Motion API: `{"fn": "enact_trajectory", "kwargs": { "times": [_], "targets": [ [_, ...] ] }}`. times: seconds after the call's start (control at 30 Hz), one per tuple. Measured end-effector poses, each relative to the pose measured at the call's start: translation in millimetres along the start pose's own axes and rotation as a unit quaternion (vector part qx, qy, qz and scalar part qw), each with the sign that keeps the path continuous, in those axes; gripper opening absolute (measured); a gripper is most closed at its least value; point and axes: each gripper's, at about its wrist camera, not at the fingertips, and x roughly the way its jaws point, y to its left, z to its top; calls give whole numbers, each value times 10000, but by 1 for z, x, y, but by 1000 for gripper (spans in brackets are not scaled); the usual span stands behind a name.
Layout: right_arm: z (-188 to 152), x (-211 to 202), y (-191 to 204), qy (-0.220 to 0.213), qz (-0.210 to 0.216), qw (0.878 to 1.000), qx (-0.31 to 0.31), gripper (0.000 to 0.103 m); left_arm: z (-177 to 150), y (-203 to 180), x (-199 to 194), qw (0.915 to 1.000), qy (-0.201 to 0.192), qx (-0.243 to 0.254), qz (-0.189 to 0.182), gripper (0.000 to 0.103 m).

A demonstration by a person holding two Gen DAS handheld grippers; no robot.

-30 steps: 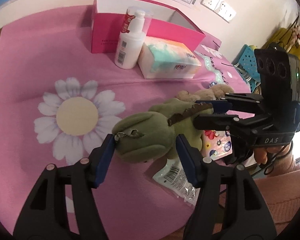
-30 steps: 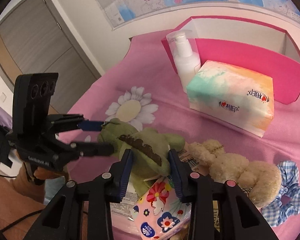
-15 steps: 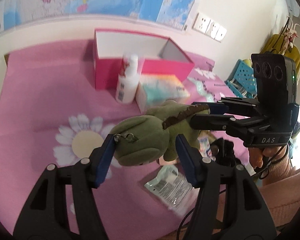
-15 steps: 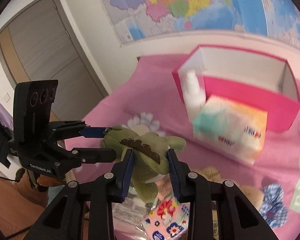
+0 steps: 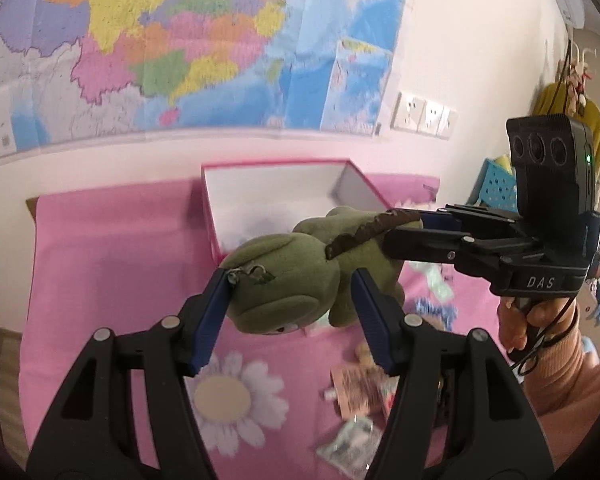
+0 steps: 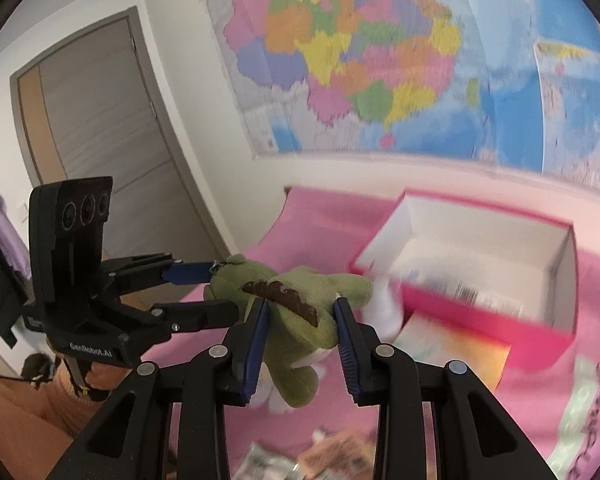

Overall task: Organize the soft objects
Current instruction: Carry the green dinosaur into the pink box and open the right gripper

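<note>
Left tongs (image 5: 288, 308) are clamped w/ a wide-ish gap on the head end of the green plush toy (image 5: 300, 280), blue pads sunk into its cheeks. Right tongs (image 6: 300, 332) sit narrower, pinching the body/back end near the brown ridge (image 6: 284, 296); the pads press into the fabric on both sides. So both pairs have the same toy, one at each end.

Toy hangs in the air betw. the two grips, well above the pink flower cloth (image 5: 112, 264) on the table, and in front of the open pink box (image 6: 480, 276), not yet over its opening as far as I can tell. Box interior looks mostly bare from the left wrist view.

Handling, my read: light, very squashy, no stiffness; legs dangle under the right tongs. Won't break, won't slip much since the pile gives pads plenty of bite. Risk is more sag/flop than dropping: a limb could catch the box rim on the way in. Bulkiest parts (head, torso) are the sensible holds, as now; grabbing a leg or the ridge alone would let it swing. The small metal ring (image 5: 256, 270) by the left pad is no good as a hold, too small.

Other bits on the cloth below (packets, a cream plush (image 5: 364, 350)) are blurred.
</note>
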Motion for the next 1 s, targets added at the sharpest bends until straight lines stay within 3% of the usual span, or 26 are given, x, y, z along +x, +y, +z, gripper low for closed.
{"fn": "enact_trajectory", "kwargs": {
  "times": [0.23, 0.43, 0.7, 1.0],
  "targets": [
    [40, 15, -35, -253, -103, 9995, 175, 33, 42, 15, 36, 10000, 33, -67, 2, 64],
    [53, 42, -74, -133, -79, 9984, 550, 33, 55, 30, 82, 9993, 321, -200, 80, 64],
    [46, 87, -121, 227, -269, 9950, 936, 33, 57, 47, 142, 9956, 837, -346, 236, 64],
    [29, 121, -153, 565, -247, 9897, 1290, 35, 51, 55, 167, 9920, 1096, -562, 264, 58]
  ]
}}
